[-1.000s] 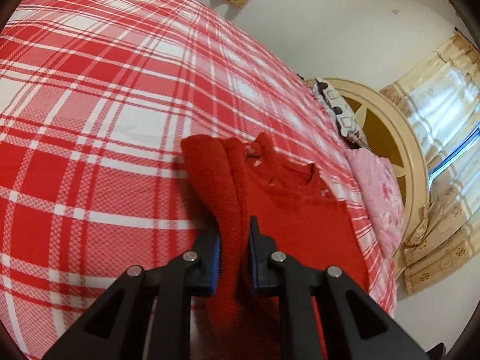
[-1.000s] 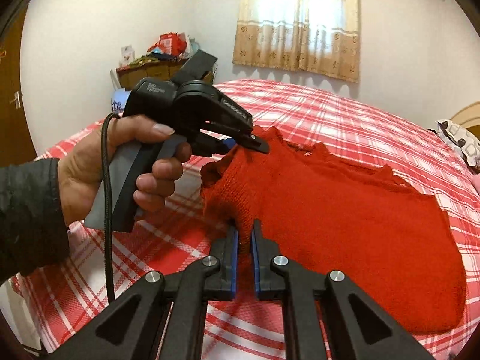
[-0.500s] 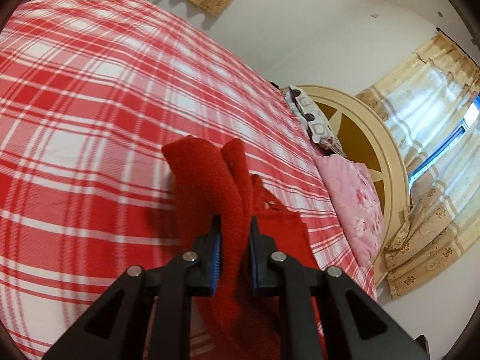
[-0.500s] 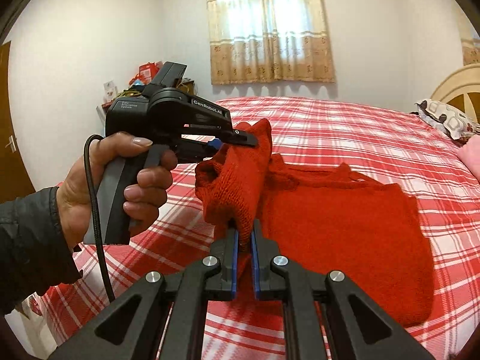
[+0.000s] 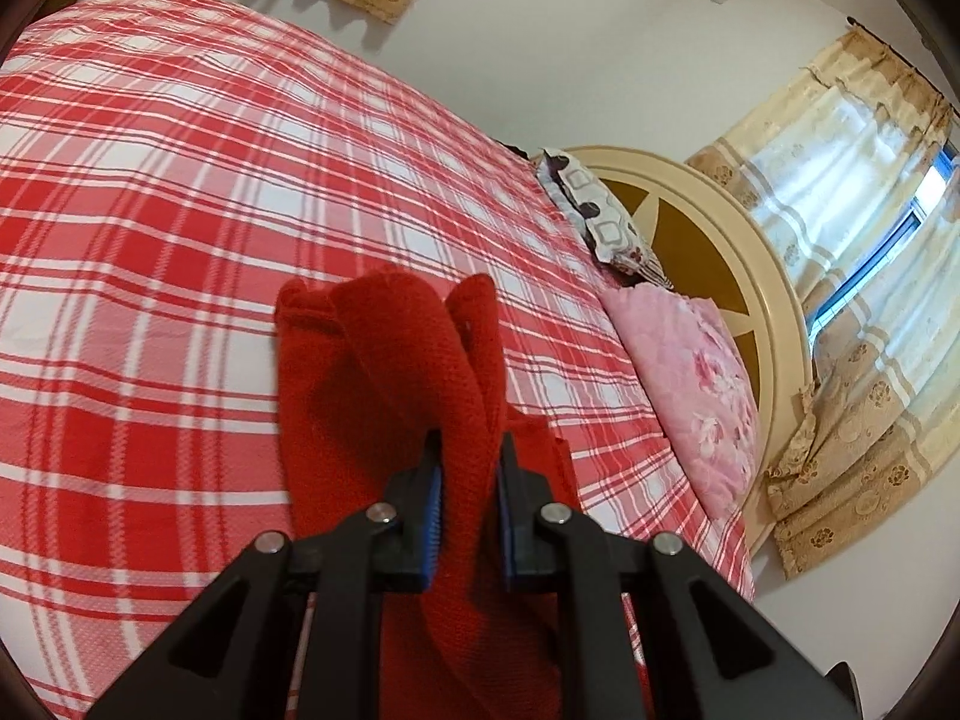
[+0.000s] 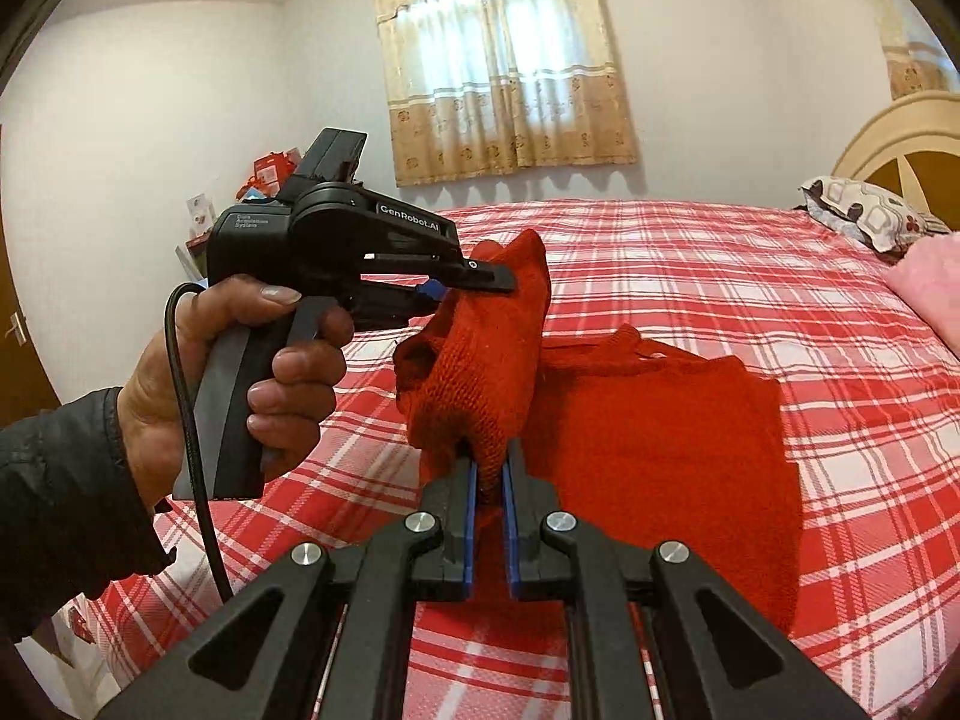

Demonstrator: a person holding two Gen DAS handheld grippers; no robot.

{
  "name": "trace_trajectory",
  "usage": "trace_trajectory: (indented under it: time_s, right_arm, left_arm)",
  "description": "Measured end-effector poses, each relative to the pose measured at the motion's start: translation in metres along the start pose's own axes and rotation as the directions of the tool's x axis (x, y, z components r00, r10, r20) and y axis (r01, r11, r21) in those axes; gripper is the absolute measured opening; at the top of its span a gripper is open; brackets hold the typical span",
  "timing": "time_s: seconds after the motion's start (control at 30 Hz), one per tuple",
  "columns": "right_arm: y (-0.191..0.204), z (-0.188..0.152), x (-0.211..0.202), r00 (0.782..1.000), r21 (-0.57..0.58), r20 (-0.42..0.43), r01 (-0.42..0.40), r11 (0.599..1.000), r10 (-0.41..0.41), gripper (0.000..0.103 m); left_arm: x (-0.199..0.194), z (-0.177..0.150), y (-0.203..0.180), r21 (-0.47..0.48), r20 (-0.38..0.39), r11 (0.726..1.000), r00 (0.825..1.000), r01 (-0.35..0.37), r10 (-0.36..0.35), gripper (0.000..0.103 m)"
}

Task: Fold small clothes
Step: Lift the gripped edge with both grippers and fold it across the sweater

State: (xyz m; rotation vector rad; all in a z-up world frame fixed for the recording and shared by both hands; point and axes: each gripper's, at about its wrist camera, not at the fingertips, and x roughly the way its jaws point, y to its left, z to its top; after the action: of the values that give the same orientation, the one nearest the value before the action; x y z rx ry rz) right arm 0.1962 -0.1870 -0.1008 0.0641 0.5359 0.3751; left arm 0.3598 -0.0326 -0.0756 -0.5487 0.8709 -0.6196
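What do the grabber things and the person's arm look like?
Both grippers are black plastic with silver screws and blue-lined jaws. The left gripper has a grey pistol handle, white "GenRobot.AI" lettering and a black cable. The left hand is bare, with a dark sleeve. The right gripper looks alike.

The left gripper point(image 6: 474, 282) is pointing level, its fingers point(image 6: 486, 276) clamping a raised fold of the sweater point(image 6: 660, 420) between them. The left hand point(image 6: 240, 372) is wrapping the gripper's grey handle, thumb lying on top, a dark sleeve covering the wrist. The right gripper point(image 6: 489, 480) is sitting just below and nearer, its blue-padded fingers point(image 6: 470, 498) pinching the knit's lower edge. In the left wrist view, cloth is bulging up between the fingers point(image 5: 433, 498).
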Motion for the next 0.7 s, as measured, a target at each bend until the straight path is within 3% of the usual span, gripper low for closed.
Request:
trace_trajectory:
  time_s: [0.7]
  right_arm:
    - [-0.037, -0.013, -0.027, 0.999, 0.093, -0.048, 0.006, 0.996, -0.001, 0.006]
  left_arm:
    - [0.043, -0.009, -0.039, 0.060, -0.076, 0.998, 0.997, 0.020, -0.016, 0.015]
